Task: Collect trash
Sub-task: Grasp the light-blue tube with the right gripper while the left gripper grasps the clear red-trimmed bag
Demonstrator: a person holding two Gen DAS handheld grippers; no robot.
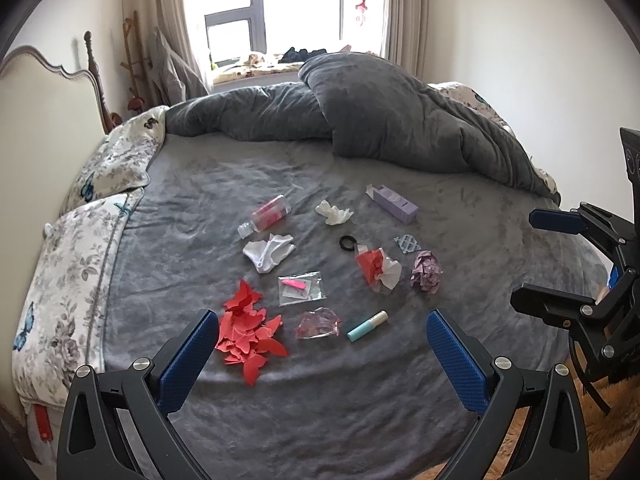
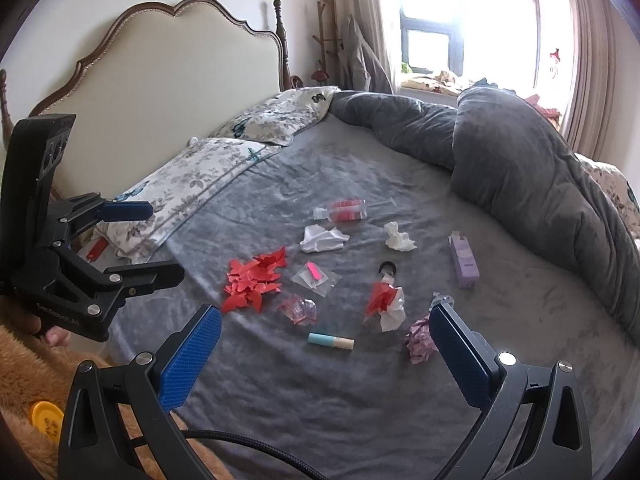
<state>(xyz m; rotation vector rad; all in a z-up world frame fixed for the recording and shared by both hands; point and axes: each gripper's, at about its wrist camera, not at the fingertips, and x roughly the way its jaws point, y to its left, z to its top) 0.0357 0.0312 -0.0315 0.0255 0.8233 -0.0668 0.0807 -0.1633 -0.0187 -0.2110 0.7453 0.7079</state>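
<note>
Bedroom, daylit.
A bed (image 1: 320, 420) with grey sheet, bunched duvet (image 1: 400, 120), floral pillows (image 2: 224, 172) and cream headboard (image 2: 168, 92); curtains (image 1: 176, 20) flank a bright window (image 1: 296, 4).

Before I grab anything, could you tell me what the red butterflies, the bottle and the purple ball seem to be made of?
Red butterflies: thin matte paper or card, it seems; flat cut-outs with crisp edges. Bottle: clear, glossy plastic, probably; see-through with a pink label. Purple ball: crumpled paper or wrapper, many sharp creases; which of the two I cannot tell.
</note>
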